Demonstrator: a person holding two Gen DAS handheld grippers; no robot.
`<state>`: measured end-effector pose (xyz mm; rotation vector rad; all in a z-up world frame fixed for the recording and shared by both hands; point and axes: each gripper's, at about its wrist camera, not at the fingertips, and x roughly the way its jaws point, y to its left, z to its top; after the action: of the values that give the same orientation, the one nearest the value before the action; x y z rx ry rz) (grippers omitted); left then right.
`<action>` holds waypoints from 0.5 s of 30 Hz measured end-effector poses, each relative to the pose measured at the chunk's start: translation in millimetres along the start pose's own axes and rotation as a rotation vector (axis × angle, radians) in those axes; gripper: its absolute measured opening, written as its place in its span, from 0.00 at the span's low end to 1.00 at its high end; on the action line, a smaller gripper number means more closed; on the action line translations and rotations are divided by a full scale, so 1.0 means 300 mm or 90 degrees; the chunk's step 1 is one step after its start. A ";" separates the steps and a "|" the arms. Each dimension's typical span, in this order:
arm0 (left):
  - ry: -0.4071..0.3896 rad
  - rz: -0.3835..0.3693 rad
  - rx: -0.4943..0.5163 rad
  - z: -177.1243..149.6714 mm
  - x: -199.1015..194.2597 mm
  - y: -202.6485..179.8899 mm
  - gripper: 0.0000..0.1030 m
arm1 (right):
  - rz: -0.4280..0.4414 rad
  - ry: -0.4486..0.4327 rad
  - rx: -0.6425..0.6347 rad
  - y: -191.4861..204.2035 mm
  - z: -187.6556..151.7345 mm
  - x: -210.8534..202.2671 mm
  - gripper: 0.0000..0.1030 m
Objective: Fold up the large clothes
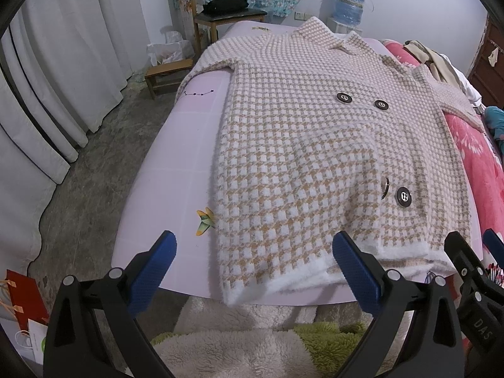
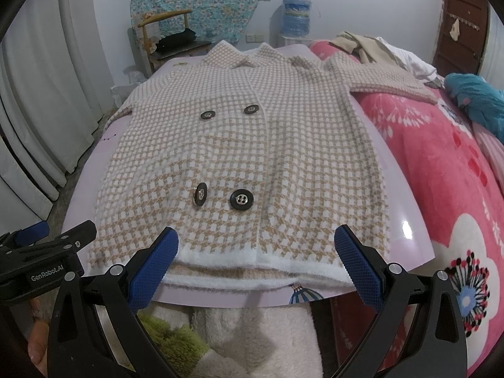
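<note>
Here, our left gripper (image 1: 255,253) and right gripper (image 2: 256,249) both gape over houndstooth coat (image 1: 315,145) hem (image 2: 252,256), gripping nothing; coat flat on bed (image 1: 176,157).

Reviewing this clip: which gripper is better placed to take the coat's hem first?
Right. The right gripper is open and centred on the coat's white hem; the left gripper, also open, straddles the hem's left corner, partly over bare sheet.

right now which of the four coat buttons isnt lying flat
The lower left button of the near pair: it is tipped on edge, while the other three lie flat.

Both tongs (image 1: 253,260) (image 2: 256,253) wide open, empty
</note>
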<state>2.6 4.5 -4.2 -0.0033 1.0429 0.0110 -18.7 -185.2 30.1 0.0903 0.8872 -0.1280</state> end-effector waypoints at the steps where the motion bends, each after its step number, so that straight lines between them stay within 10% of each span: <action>1: -0.001 0.000 0.000 0.000 0.000 0.001 0.95 | -0.001 -0.001 0.000 0.000 0.003 0.000 0.92; 15: 0.008 -0.005 0.001 0.064 0.030 -0.009 0.95 | -0.015 -0.001 0.004 0.001 0.054 0.033 0.92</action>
<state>23.7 1.8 -2.2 -0.0057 1.0558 0.0031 0.0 -187.6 32.7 0.0851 0.8864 -0.1530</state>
